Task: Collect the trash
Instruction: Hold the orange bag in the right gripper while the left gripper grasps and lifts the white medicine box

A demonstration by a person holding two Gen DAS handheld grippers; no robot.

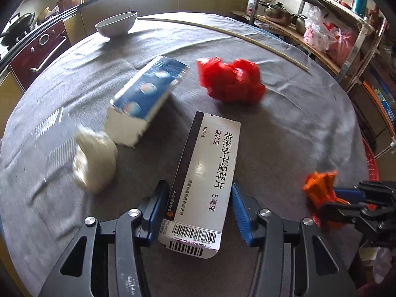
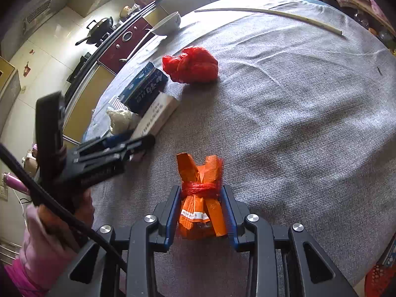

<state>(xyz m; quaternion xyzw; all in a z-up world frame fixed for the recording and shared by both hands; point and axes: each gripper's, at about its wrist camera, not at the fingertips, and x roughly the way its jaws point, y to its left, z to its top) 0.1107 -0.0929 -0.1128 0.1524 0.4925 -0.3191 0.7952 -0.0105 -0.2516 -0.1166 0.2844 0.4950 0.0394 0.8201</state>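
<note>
The white medicine box (image 1: 205, 183) is seen in the left wrist view lying on the grey tablecloth (image 1: 284, 128) between the pads of the left gripper (image 1: 198, 198); the jaws are spread beside its long sides, and contact cannot be told. In the right wrist view the orange packet bundle (image 2: 201, 198), tied with red string, is clamped between the pads of the right gripper (image 2: 201, 198). Print on the white box can be read only from the left view. A blue carton (image 1: 146, 96), a red plastic bag (image 1: 232, 81) and a crumpled white wad (image 1: 95, 158) lie beyond, with a bowl (image 1: 116, 24) and a long thin stick (image 1: 222, 32) at the far edge
</note>
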